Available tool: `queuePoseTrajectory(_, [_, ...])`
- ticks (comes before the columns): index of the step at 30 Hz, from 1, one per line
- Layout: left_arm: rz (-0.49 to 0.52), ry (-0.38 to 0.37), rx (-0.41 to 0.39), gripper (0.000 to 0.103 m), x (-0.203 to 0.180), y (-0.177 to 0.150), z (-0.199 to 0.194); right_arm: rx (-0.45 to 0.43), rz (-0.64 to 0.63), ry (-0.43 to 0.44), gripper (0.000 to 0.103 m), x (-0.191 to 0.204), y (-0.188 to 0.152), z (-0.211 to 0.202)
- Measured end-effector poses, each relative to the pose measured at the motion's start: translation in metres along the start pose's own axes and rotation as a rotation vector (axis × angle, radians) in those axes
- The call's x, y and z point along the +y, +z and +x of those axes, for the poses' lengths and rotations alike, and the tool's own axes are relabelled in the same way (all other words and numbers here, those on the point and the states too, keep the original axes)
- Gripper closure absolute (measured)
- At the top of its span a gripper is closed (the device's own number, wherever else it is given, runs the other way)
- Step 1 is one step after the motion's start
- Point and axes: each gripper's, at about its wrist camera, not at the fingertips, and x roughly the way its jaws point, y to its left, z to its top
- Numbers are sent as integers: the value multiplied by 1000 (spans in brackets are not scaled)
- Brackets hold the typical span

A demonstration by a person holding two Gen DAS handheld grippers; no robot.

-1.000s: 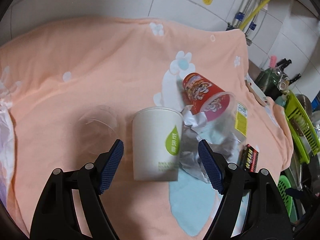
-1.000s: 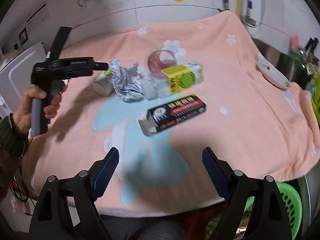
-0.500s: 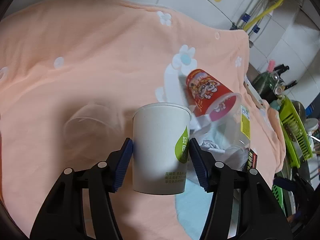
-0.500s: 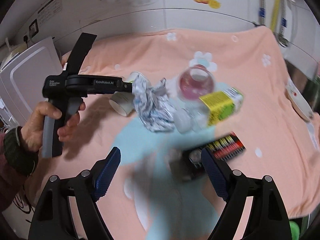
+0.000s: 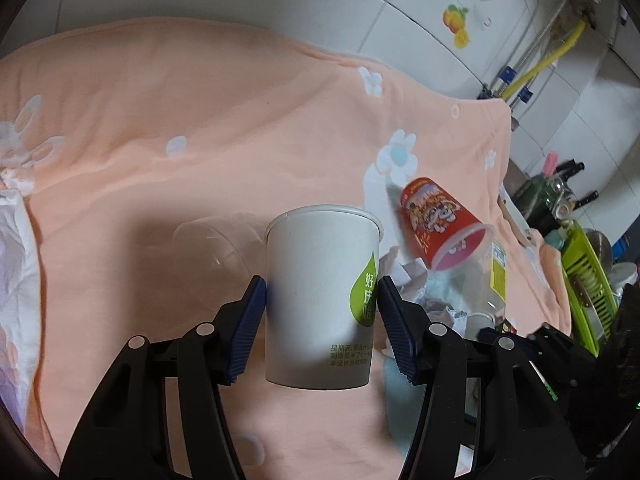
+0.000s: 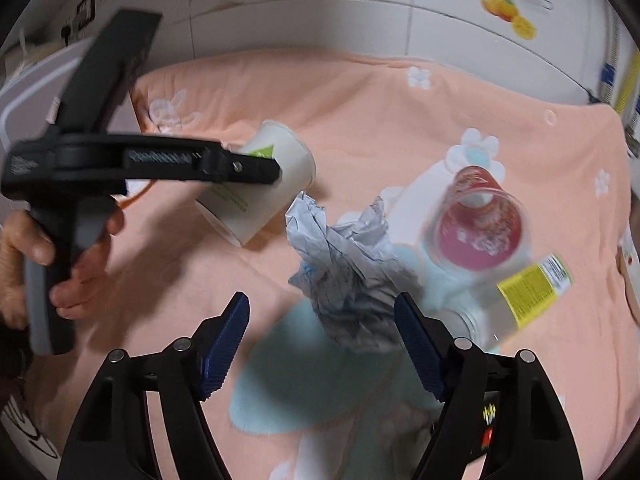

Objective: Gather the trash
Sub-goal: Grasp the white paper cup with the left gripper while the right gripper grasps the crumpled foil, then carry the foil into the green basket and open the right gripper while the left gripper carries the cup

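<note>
My left gripper (image 5: pixel 321 330) is shut on a white paper cup (image 5: pixel 320 300) with a green leaf mark and holds it just above the peach cloth (image 5: pixel 200 120). The right wrist view shows the same cup (image 6: pixel 276 184) tilted in that gripper. My right gripper (image 6: pixel 322 344) is open, its jaws on either side of a crumpled silver wrapper (image 6: pixel 344 272). A red snack cup (image 6: pixel 480 220) lies on its side, and a clear bottle with a yellow label (image 6: pixel 532 288) lies next to it.
A clear plastic cup (image 5: pixel 216 248) lies left of the paper cup. A black carton (image 6: pixel 486 424) lies near the right gripper's right finger. A green dish rack (image 5: pixel 588 272) and bottles stand past the cloth's right edge. White tiled wall (image 5: pixel 280 0) behind.
My left gripper closed on the paper cup and lifted it. My right gripper moved forward and left, from the black carton to the crumpled wrapper.
</note>
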Motion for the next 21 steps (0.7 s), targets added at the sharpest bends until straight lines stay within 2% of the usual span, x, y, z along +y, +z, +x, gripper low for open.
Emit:
queuePoseTrajectory(6, [-20, 1, -5, 46, 7, 1, -2, 42, -11, -3, 36, 0, 7, 25])
queuePoseTrajectory(10, [-38, 0, -12, 46, 8, 0, -5, 73, -32, -48, 41, 1, 6, 40])
queuePoseTrajectory(15, [-37, 2, -31, 46, 4, -3, -10, 83, -43, -114, 57, -1, 4, 51])
queuePoseTrajectory(18, [-40, -1, -33, 46, 2, -5, -11, 60, -34, -123, 68, -1, 3, 47])
queuePoseTrajectory(21, [-36, -1, -41, 46, -2, -6, -14, 35, -6, -113, 74, -5, 3, 38])
